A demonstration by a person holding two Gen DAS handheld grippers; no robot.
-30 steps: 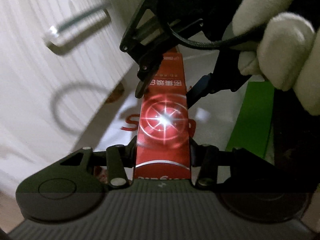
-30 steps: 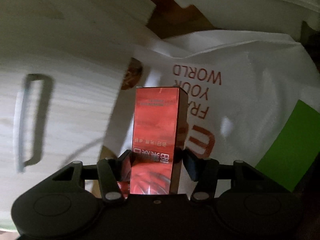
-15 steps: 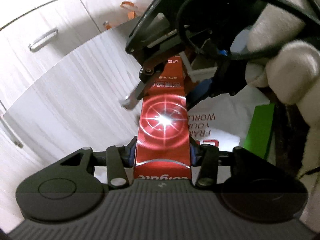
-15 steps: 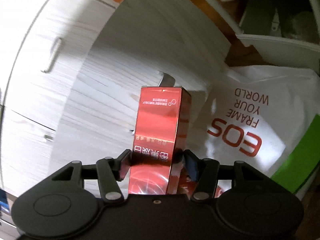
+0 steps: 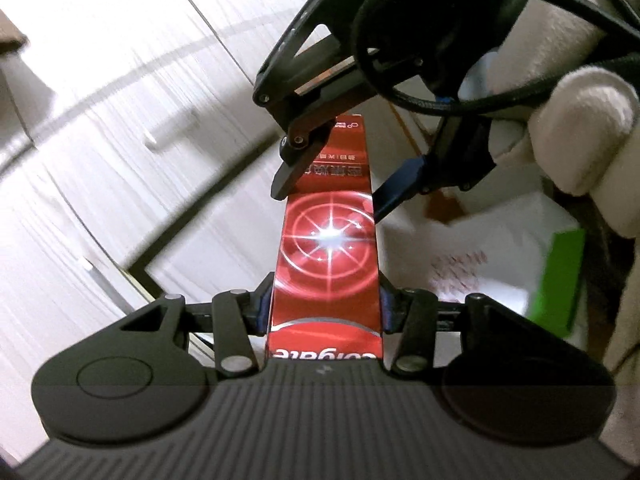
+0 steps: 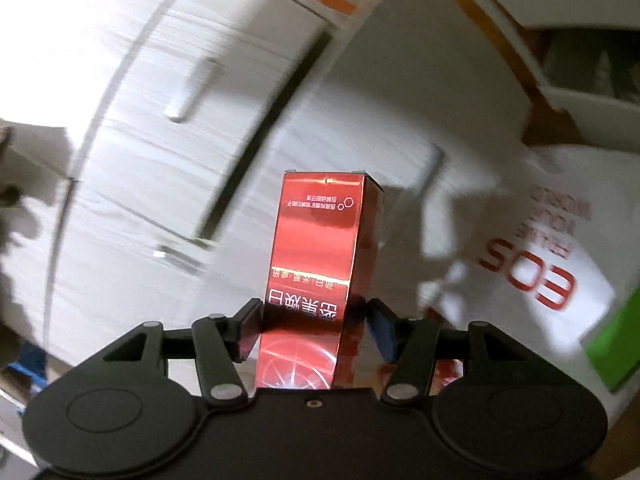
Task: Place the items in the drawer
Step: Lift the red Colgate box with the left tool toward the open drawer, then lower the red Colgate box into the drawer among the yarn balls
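Observation:
A long red Colgate toothpaste box (image 5: 326, 240) is held at both ends. My left gripper (image 5: 325, 304) is shut on its near end. My right gripper (image 6: 312, 326) is shut on its far end, and it shows in the left wrist view (image 5: 328, 184) above the box, held by a white-gloved hand (image 5: 580, 128). In the right wrist view the box (image 6: 320, 256) sticks out forward toward white drawer fronts (image 6: 168, 184) with metal handles (image 6: 190, 92). A dark gap (image 6: 264, 140) runs between two fronts.
A white bag printed EOS (image 6: 532, 272) with a green patch (image 6: 616, 344) lies to the right. An open white drawer or bin (image 6: 592, 92) is at the upper right. Wood-coloured floor (image 6: 548, 136) shows beside it.
Both grippers have lifted the box away from the bag and swung left toward the drawer fronts. Their hold on the box is unchanged.

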